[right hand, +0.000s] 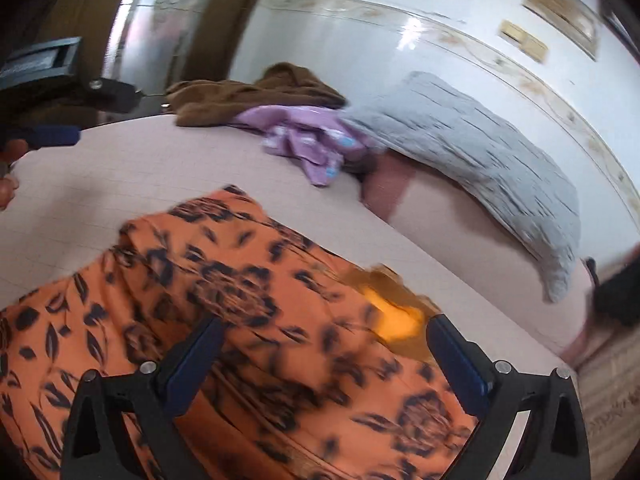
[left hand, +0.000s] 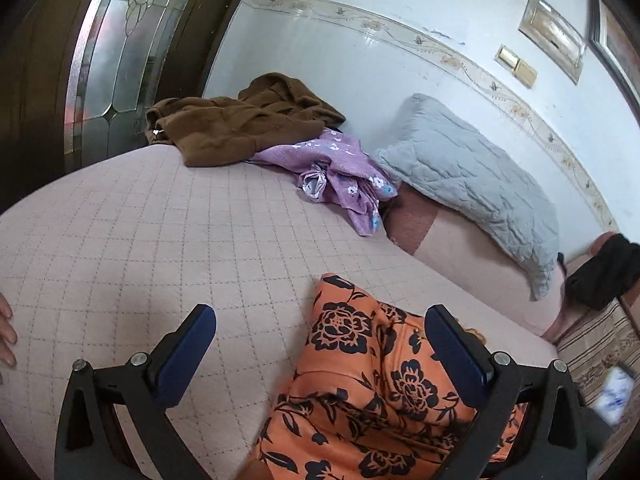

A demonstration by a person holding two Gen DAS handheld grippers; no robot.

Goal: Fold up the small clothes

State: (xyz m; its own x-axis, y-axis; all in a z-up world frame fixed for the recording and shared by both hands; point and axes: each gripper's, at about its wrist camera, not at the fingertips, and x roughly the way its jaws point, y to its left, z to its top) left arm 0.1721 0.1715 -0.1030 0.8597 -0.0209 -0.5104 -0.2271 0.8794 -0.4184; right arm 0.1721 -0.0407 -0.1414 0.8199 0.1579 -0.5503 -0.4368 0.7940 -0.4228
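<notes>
An orange garment with black flowers (left hand: 360, 380) lies on the pink quilted bed (left hand: 140, 240). My left gripper (left hand: 320, 344) is open above the garment's left end, holding nothing. In the right wrist view the same garment (right hand: 240, 280) spreads under my right gripper (right hand: 324, 352), which is open and empty above it; this view is blurred by motion. The left gripper (right hand: 56, 136) shows at the far left of the right wrist view.
A brown garment (left hand: 240, 120) and a purple flowered garment (left hand: 340, 168) lie at the bed's far side. A grey pillow (left hand: 472, 184) leans on the white wall. A dark object (left hand: 604, 272) sits at the right, with a patterned rug (left hand: 600, 352) below the bed.
</notes>
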